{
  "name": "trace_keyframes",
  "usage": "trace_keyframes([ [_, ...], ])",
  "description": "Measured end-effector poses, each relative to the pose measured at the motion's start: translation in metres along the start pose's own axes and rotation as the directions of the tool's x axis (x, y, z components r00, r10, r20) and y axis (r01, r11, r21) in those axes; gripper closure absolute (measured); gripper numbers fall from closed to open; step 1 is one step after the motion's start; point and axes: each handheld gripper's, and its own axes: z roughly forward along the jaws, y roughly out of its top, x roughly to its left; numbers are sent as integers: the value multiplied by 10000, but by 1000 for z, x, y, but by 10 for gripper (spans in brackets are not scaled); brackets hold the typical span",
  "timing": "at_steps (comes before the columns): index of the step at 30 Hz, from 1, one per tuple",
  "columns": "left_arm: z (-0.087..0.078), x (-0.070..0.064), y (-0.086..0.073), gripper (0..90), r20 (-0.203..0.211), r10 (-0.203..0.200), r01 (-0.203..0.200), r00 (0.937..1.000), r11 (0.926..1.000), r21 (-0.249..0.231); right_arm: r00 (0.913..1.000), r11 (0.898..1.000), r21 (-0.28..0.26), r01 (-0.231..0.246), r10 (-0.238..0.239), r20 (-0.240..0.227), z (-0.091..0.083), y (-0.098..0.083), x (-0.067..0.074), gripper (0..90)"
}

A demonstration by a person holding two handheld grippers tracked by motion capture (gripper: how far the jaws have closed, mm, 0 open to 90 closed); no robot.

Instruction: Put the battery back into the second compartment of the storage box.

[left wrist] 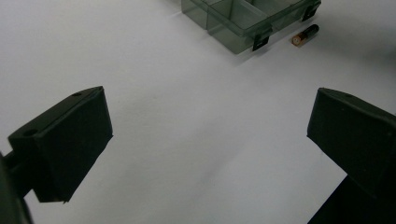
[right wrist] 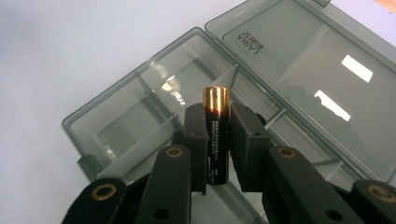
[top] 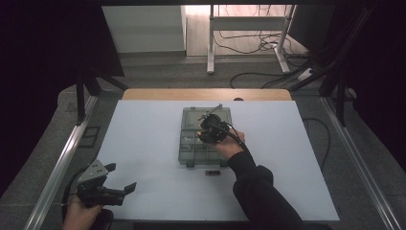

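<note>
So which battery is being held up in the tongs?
The AA battery pinched in the right tongs, above the open organiser box. The other battery lies on the table by the box.

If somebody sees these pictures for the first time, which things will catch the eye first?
First, the black and copper AA battery clamped upright in the right tongs, just above the open, smoky transparent plastic compartment box in the middle of the white table. Next, a second battery lying on the table by the box's near edge. The left tongs wait open at the near left corner.

Right claw (right wrist: 217,140) clamped shut, arm outstretched — left claw (top: 120,178) wide open, low.
</note>
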Motion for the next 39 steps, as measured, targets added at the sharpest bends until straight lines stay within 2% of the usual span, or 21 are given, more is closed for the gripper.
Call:
trace_keyframes([
  [5,0,0,0,2,4,1,-1,10000,10000,-3,9993,9999,52,-123,121,363,11,6,0,767],
  [13,0,0,0,2,-3,49,-49,10000,10000,10,9978,9985,348,-417,399,521,30,10,-3,746],
  [15,0,0,0,2,-2,53,-53,10000,10000,10,9973,9986,218,-485,472,570,30,10,-3,688],
  [17,0,0,0,2,5,43,-43,10000,10000,7,9980,9982,150,-583,579,240,27,10,-5,571],
  [20,0,0,0,2,-1,63,-63,10000,10000,14,9996,9996,132,-262,261,51,21,9,-5,440],
  [25,0,-1,0,2,-14,66,-66,10000,10000,14,9994,9994,-128,337,-336,95,7,7,-2,265],
  [27,0,-1,0,2,-12,57,-57,10000,10000,11,9991,9988,-228,429,-430,-14,3,5,-1,182],
  [33,0,-1,0,3,-18,67,-67,10000,10000,14,9966,9961,-529,711,-731,-372,-9,-2,3,72],
  [36,0,-1,0,3,-20,67,-67,10000,10000,17,9947,9943,-472,956,-973,-346,-13,-7,5,2],
  [39,0,-1,0,3,-26,66,-66,10000,10000,17,9927,9934,-462,1049,-1073,-541,-18,-12,5,0],
])
